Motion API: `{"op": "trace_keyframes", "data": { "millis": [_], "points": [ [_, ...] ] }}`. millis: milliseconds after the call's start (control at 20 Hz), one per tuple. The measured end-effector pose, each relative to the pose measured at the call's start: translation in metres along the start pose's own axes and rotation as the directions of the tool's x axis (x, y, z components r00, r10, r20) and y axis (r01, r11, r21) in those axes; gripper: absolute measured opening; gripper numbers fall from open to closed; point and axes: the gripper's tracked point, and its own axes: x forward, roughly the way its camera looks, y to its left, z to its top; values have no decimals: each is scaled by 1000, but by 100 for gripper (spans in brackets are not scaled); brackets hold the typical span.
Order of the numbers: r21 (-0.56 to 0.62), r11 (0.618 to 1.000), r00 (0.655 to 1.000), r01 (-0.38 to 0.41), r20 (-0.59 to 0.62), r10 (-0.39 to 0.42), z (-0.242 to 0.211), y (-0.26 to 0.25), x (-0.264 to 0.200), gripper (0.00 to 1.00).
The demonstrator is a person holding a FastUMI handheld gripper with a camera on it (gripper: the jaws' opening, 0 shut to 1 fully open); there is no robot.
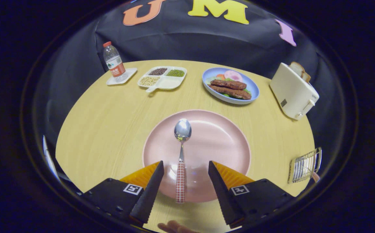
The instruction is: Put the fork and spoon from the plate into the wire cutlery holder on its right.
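The fingers (185, 168) are spread wide and hold nothing. The spoon (181, 152) lies on the pink plate (219, 142), and its checked handle sits in the gap between the fingers. The wire cutlery holder (303, 165) stands at about 3 o'clock from the plate, on the round wooden surface (109, 123). A toaster (293, 91) stands at 1 o'clock.
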Motion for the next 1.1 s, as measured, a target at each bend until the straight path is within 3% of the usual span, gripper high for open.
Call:
{"op": "trace_keyframes", "data": {
  "millis": [250,400,500,600,700,1100],
  "points": [
    [36,999,1000,-7,-29,8,-7,12,15,82],
    [-4,1000,1000,8,-18,-8,-9,17,18,53],
    [-18,1000,1000,17,-19,-17,-10,21,19,49],
    [-7,998,998,58,-29,-58,-14,14,19,25],
    [6,999,999,35,-36,-35,-15,17,20,12],
    [19,999,999,39,-26,-38,-8,0,-19,8]
  ]
}}
